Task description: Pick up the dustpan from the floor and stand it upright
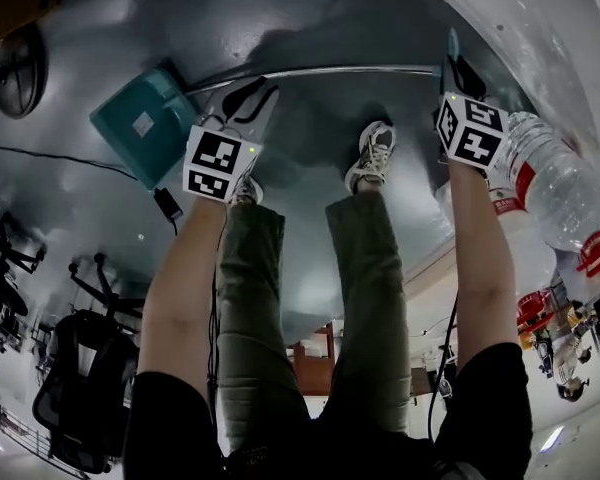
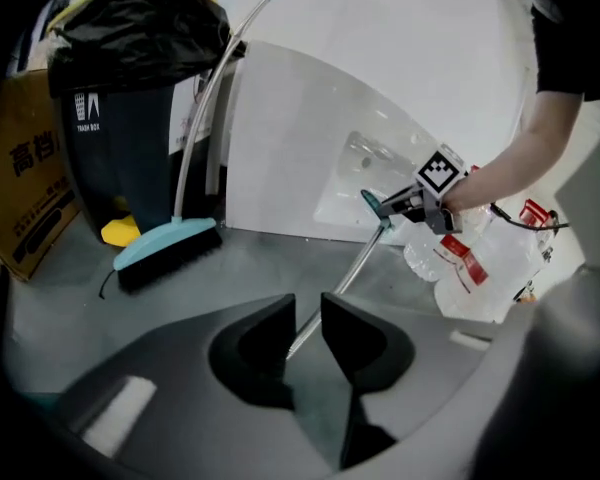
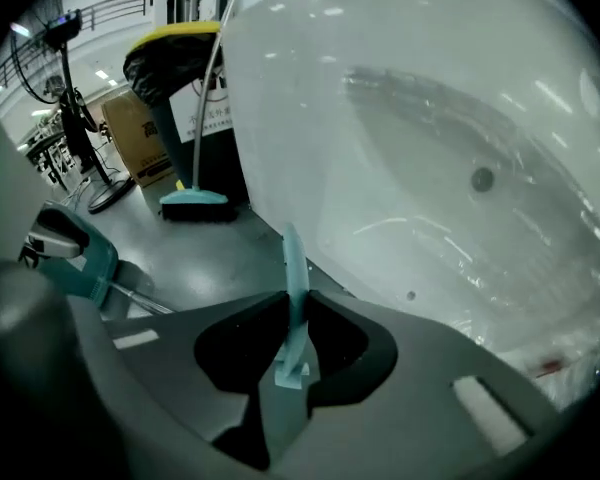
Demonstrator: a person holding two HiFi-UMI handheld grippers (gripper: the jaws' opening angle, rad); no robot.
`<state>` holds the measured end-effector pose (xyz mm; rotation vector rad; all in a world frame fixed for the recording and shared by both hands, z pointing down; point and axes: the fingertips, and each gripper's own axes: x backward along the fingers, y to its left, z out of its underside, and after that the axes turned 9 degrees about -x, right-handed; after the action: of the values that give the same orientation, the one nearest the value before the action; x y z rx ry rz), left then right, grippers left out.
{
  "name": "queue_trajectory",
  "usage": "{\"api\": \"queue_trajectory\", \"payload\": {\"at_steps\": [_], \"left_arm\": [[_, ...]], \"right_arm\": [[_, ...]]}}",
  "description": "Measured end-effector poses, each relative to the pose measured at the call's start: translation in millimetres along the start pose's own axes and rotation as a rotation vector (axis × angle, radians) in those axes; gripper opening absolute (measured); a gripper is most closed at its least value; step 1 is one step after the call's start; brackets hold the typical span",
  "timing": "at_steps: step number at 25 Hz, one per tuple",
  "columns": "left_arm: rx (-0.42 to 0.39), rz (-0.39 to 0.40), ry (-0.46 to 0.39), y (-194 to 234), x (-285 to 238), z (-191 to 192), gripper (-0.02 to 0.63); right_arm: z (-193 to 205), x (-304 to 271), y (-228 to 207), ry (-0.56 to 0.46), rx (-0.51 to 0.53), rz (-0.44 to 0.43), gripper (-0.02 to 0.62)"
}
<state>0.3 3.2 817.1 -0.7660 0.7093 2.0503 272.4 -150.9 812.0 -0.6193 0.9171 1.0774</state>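
The dustpan has a teal pan (image 1: 145,123), a long metal rod (image 1: 320,71) and a flat teal grip (image 3: 295,268) at its end. In the head view the rod spans between both grippers, in front of the person's shoes. My right gripper (image 3: 298,303) is shut on the teal grip, which stands edge-on between its jaws. My left gripper (image 2: 308,308) is at the pan end. The rod (image 2: 355,268) passes between its jaws with a gap beside it, so it is open. The left gripper view shows the right gripper (image 2: 382,206) holding the far end.
A teal broom (image 2: 170,253) leans by a dark trash bin (image 2: 130,88) with a black bag, next to a cardboard box (image 2: 25,188). A large white tub (image 3: 430,118) is close on the right. Water bottles (image 1: 550,178) lie beside it. Office chairs (image 1: 80,388) stand behind.
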Motion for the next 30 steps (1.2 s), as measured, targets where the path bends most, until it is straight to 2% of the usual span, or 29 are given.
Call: {"api": "queue_trajectory", "payload": {"at_steps": [9,20,30], "left_arm": [[-0.022,-0.038,-0.105,11,79,-57,0.072],[0.056,-0.027,-0.315,10,166,-139,0.054],[0.071,-0.027,-0.402,14,237,-160,0.054]], "right_arm": [[-93,91,53,-0.173,0.104,-0.028,0.064],[-217,189,124,-0.378,0.309,-0.066,0.072],[-287,246,169,-0.491,0.512,-0.032,0.072]]}}
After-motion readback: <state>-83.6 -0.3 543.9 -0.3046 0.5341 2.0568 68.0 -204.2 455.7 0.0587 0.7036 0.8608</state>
